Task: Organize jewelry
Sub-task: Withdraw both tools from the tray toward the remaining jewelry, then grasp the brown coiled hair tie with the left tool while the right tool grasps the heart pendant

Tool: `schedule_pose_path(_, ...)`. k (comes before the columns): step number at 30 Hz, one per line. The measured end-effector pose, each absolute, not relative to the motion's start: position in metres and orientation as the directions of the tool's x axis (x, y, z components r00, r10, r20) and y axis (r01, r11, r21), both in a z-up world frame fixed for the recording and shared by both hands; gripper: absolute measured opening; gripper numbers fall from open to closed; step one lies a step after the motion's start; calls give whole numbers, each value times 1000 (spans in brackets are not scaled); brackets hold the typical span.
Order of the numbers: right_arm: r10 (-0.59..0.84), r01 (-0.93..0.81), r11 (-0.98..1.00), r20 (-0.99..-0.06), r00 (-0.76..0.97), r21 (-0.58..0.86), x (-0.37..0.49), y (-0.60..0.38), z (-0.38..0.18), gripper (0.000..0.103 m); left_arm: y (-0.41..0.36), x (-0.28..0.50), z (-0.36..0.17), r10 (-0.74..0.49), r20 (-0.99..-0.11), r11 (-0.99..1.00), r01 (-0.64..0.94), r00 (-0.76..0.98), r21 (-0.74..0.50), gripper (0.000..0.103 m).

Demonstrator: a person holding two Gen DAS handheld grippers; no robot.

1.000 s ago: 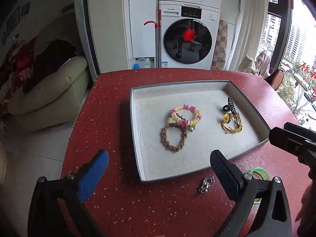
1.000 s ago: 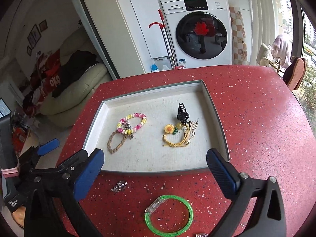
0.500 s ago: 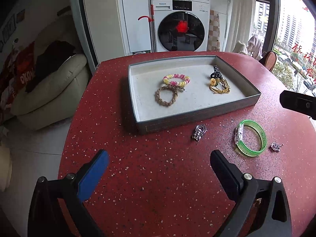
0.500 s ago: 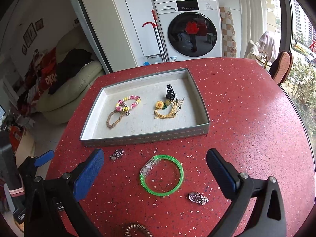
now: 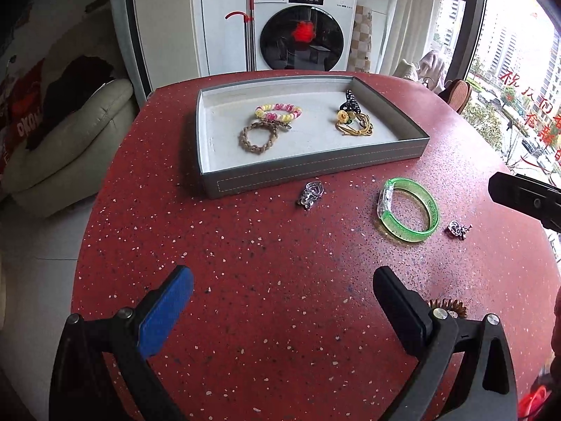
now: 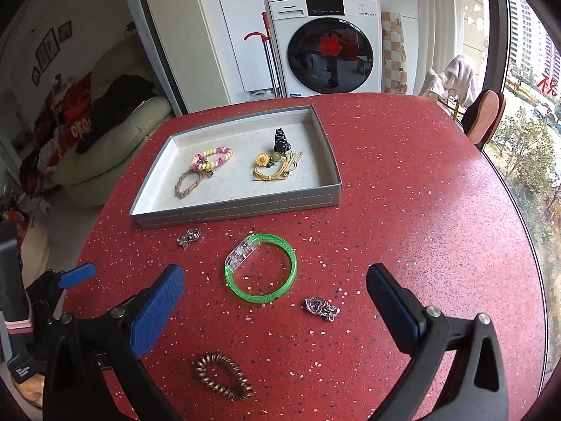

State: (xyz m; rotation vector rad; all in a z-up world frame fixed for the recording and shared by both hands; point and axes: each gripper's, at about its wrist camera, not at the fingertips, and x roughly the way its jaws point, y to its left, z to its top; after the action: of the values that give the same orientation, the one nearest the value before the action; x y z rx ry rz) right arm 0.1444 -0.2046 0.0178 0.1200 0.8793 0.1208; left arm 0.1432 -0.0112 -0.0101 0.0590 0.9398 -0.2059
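A grey tray [image 5: 315, 168] [image 6: 238, 207] on the red table holds a beaded bracelet [image 5: 278, 112] [image 6: 212, 158], a braided bracelet [image 5: 257, 137] [image 6: 187, 182], a black claw clip [image 6: 281, 140] and a yellow flower cord [image 5: 354, 122] [image 6: 275, 168]. In front of the tray lie a green bangle [image 5: 408, 210] [image 6: 261, 268], a silver charm [image 5: 310, 193] [image 6: 189, 238], a second silver charm [image 5: 458, 228] [image 6: 322, 308] and a bronze coil hair tie [image 6: 222, 375] [image 5: 447, 305]. My left gripper [image 5: 284, 312] and right gripper [image 6: 277, 312] are open and empty, held above the table near its front.
The round red table [image 6: 420, 210] ends close at left and right. A washing machine [image 6: 326, 45] stands behind it, a cream sofa [image 5: 70, 140] at left, a chair [image 6: 484, 119] and window at right.
Both grippers have pulled back from the tray toward the table's front. The bangle, both charms and the coil hair tie have come into view. Both stay open.
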Motion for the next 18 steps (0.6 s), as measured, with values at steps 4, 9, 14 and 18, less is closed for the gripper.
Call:
schedule_pose_path(4, 130, -50, 991, -767, 628, 127, 132, -212, 12, 103, -13, 136, -10, -158, -808, 977, 211, 568, -43, 103)
schedule_pose_path(9, 94, -26, 995, -792, 603, 98, 120, -227, -3, 103, -18, 133, -14, -175, -818, 973, 223, 547, -59, 103)
schedule_pose_path(14, 68, 15, 995, -808, 585, 95, 119, -242, -15, 103, -31, 140, -19, -199, -829, 966, 247, 523, -76, 103)
schedule_pose_path(18, 75, 10, 995, -812, 578, 98, 120, -245, -21, 103, -36, 152, -22, -204, -838, 968, 234, 507, -94, 103)
